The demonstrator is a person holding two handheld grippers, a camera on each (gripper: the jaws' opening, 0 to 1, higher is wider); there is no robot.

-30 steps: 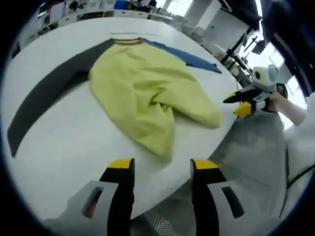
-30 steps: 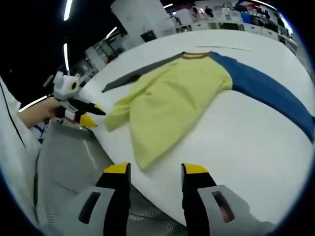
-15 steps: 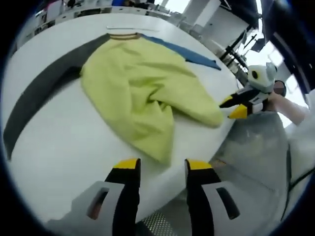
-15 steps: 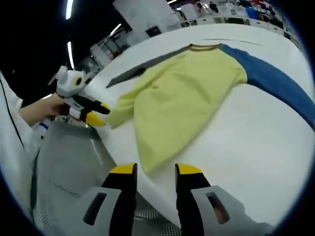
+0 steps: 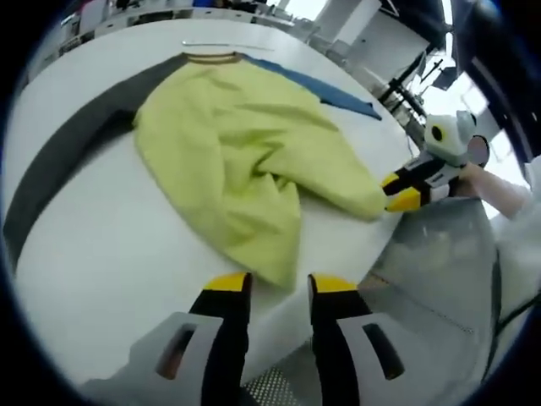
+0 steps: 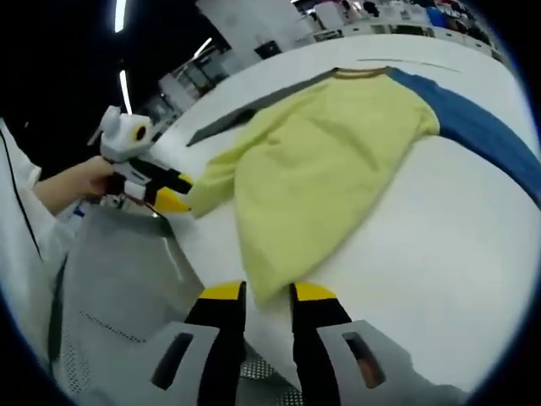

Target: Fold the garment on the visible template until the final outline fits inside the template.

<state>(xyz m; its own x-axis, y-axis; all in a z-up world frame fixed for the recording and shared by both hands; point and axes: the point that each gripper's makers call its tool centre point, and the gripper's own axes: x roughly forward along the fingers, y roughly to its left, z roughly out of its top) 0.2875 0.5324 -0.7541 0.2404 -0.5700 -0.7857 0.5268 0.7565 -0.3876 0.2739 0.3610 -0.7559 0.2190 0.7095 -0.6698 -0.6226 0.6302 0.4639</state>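
A shirt with a yellow-green body (image 5: pixel 245 144) (image 6: pixel 321 161), a dark grey sleeve (image 5: pixel 68 161) (image 6: pixel 254 114) and a blue sleeve (image 5: pixel 330 93) (image 6: pixel 482 135) lies rumpled on a white table (image 5: pixel 110 262) (image 6: pixel 439 245). My left gripper (image 5: pixel 281 283) is open, its jaws narrowed on either side of one hem corner at the table's near edge. My right gripper (image 6: pixel 268 292) is open and straddles the other hem corner. Each gripper also appears in the other view, the right gripper (image 5: pixel 399 190) and the left gripper (image 6: pixel 179 190), tips at the cloth.
A thin line (image 5: pixel 224 44) (image 6: pixel 406 62) marks the table just beyond the collar. Below the table's near edge hangs grey fabric (image 5: pixel 439 271) (image 6: pixel 118 288). A person's hand (image 6: pixel 76 182) and white sleeve (image 6: pixel 17 220) show at the side. Shelves and desks stand far behind.
Both grippers have come in to the hem corners at the table's edge, and their jaws have narrowed around the cloth. The shirt itself lies as before.
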